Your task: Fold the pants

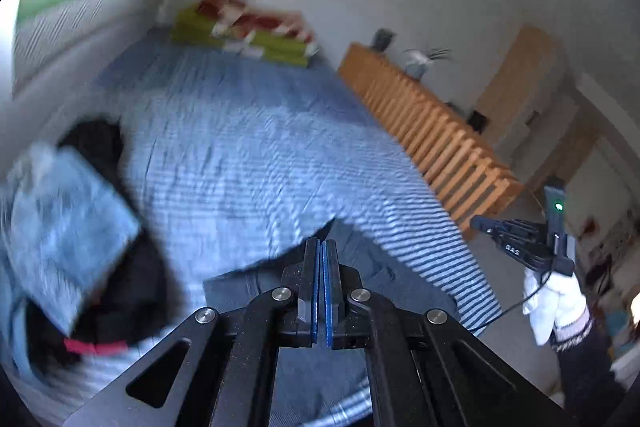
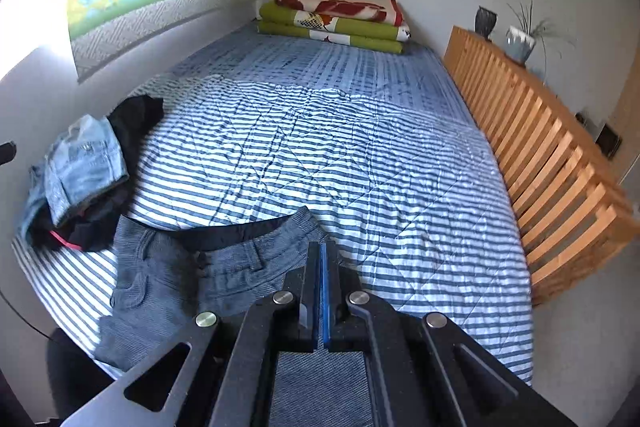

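Observation:
Grey pants (image 2: 168,287) lie flat on the striped bedspread (image 2: 320,147) at the near edge of the bed, with the dark-lined waistband turned toward the far end. My right gripper (image 2: 322,251) hangs above their right side, shut, and no cloth shows between its blue pads. In the left wrist view, which is blurred, the pants (image 1: 400,279) lie under my left gripper (image 1: 322,247), which is also shut with nothing visible between its pads. To its right is the right gripper (image 1: 480,225), held off the bed's side by a white-gloved hand (image 1: 552,303).
A heap of light blue jeans and black clothes (image 2: 84,163) sits at the left by the wall. Folded green and red blankets (image 2: 336,19) lie at the far end. A wooden slatted rail (image 2: 560,163) runs along the right side, with a potted plant (image 2: 520,43) on it.

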Tool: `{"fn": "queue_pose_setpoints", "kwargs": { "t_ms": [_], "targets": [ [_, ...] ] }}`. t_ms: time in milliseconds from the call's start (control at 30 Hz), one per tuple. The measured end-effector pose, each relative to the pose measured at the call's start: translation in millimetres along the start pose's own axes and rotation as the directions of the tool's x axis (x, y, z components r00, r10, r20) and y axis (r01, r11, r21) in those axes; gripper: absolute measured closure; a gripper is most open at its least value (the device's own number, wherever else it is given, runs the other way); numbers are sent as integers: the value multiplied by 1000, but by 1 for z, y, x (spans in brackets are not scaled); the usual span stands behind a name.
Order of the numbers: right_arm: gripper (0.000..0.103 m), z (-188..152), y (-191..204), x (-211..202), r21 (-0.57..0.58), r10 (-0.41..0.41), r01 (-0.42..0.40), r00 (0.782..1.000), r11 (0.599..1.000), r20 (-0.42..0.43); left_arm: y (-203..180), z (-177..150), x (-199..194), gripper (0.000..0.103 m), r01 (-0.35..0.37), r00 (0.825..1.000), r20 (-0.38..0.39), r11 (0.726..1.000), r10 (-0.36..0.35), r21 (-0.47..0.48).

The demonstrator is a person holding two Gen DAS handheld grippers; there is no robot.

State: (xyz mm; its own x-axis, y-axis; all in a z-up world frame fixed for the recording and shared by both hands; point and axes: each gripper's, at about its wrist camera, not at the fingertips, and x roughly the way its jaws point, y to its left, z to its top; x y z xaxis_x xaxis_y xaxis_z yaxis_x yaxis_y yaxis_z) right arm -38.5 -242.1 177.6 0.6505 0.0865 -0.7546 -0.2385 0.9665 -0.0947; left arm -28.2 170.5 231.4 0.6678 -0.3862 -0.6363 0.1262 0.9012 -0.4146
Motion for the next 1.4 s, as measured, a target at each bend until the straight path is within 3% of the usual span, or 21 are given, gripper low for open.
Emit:
{"fn": "queue_pose_setpoints", "kwargs": {
  "t_ms": [100, 167, 200, 233, 267, 300, 333, 433, 533, 667, 867, 1100, 1300, 1367, 1400],
  "targets": [
    [101, -10, 12, 21, -22, 48, -49, 998, 999, -50, 23, -25, 28, 98, 5, 998, -66, 997, -10, -76],
    [88, -18, 21, 44, -76, 30, -37, 995, 996, -93, 36, -41, 58, 85, -25, 992, -127, 995, 13, -93],
    [81, -21, 21, 56, -77, 28, -36, 994, 996, -106, 43, -49, 78, 70, -43, 986, -164, 994, 26, -101],
    [64, -25, 20, 69, -66, 46, -54, 992, 996, -116, 51, -57, 97, 49, -50, 978, -208, 992, 25, -118],
    [54, -30, 19, 76, -59, 75, -82, 991, 995, -114, 58, -64, 110, 40, -56, 973, -231, 988, 22, -145],
    [52, -35, 16, 89, -55, 113, -119, 989, 991, -99, 70, -73, 126, 27, -69, 969, -247, 979, 19, -194],
    [52, -36, 12, 101, -53, 117, -123, 988, 991, -105, 82, -78, 142, 24, -84, 967, -255, 971, 24, -224],
    [52, -40, -5, 143, -36, 110, -119, 977, 992, -184, 118, -94, 183, 24, -128, 954, -298, 936, 26, -329],
    [52, -36, -27, 182, 31, 119, -115, 959, 993, -259, 145, -99, 215, 24, -203, 938, -334, 925, 90, -322],
    [51, -33, -43, 222, 85, 163, -144, 939, 986, -303, 174, -109, 252, 24, -187, 925, -378, 905, 32, -381],
    [47, -19, -19, 262, -7, 144, -154, 934, 988, -328, 162, -113, 279, 22, -164, 911, -411, 933, 19, -319],
    [40, -11, 19, 298, -134, 109, -168, 925, 977, -364, 151, -107, 287, 20, -140, 920, -392, 940, 7, -312],
    [39, -21, 44, 311, -237, 7, -98, 934, 967, -357, 144, -108, 290, 48, -140, 917, -399, 955, 25, -260],
    [56, -25, 50, 308, -267, -9, -89, 938, 960, -346, 145, -109, 287, 57, -141, 919, -393, 954, 27, -264],
    [63, -26, 51, 305, -271, -11, -88, 939, 959, -344, 145, -109, 284, 66, -139, 922, -386, 953, 26, -268]
  ]
}}
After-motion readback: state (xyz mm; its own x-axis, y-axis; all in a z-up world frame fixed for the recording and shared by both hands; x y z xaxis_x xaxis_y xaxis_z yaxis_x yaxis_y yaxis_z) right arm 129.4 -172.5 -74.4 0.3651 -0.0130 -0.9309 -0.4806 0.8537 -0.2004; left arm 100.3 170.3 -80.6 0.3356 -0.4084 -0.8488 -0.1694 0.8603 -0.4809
